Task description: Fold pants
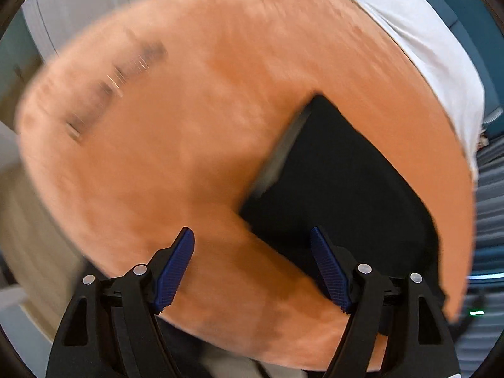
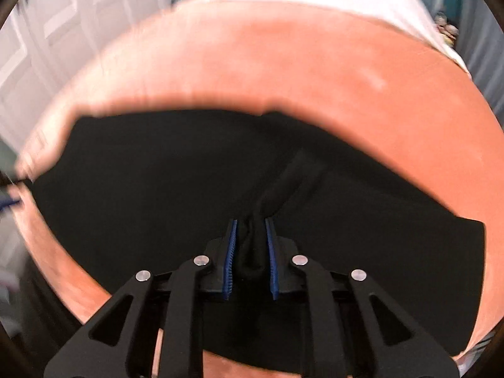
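Nearest in the right wrist view, the right gripper (image 2: 250,258) is seen closed narrowly on a bunched ridge of the black pants (image 2: 189,173), the cloth gathered up between the two blue pads (image 2: 229,261) and pulled into a small peak just ahead of them. From that peak, creases are drawn outward across the garment, which is spread over an orange surface (image 2: 315,72) that looks like a padded or plush cover. The pants are laid broad and mostly flat there, with one edge running across the middle of the view.

In the left wrist view, the left gripper (image 1: 252,267) is held wide, nothing being caught between its pads (image 1: 174,271); it is poised above the orange surface (image 1: 189,126), with a corner of the pants (image 1: 340,195) lying just beyond its right finger. The picture is blurred, so fine detail is lost.

The fabric is judged soft, light and limp: it is likely to sag and crease wherever it is not supported, and a single pinch is likely to drag folds after it. A hold at an edge or corner, such as a hem or the waistband, is judged better than a mid-panel pinch, and the free corner near the left gripper looks a fair place.

Farther off, a white cloth (image 1: 425,47) is seen past the orange surface, with pale panelled doors (image 2: 63,25) behind.
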`<state>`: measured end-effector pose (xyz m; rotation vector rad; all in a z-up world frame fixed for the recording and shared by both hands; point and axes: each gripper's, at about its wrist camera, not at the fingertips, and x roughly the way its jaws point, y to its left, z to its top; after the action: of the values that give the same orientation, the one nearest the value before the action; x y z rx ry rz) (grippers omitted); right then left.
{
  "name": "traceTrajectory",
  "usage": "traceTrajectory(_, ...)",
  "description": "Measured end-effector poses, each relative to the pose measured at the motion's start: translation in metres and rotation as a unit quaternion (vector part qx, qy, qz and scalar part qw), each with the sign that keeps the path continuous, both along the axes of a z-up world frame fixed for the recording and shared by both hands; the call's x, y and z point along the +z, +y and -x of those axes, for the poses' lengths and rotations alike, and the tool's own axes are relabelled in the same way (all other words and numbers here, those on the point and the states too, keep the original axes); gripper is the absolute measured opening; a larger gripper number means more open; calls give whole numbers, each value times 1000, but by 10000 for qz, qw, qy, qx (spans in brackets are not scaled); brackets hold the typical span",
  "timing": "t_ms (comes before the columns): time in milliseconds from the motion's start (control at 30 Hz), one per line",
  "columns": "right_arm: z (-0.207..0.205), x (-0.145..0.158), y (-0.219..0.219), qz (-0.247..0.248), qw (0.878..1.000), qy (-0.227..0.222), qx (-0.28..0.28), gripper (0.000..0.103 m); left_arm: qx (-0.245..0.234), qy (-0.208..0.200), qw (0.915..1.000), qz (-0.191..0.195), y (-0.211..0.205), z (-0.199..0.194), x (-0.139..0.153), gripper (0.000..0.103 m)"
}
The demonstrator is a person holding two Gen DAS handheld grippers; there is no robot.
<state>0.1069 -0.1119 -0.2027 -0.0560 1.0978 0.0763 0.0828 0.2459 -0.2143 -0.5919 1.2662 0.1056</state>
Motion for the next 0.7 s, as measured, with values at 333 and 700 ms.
traceTrajectory(333,66,76,-87,-736,9881,-685,-1162,63,717,-4,9968,352,-24,-36,-35,89)
traceTrajectory(700,142,87,-190,-1054,9597,-868,-2457,66,-1269,-1776,9724,-824,-173,-20,116,13)
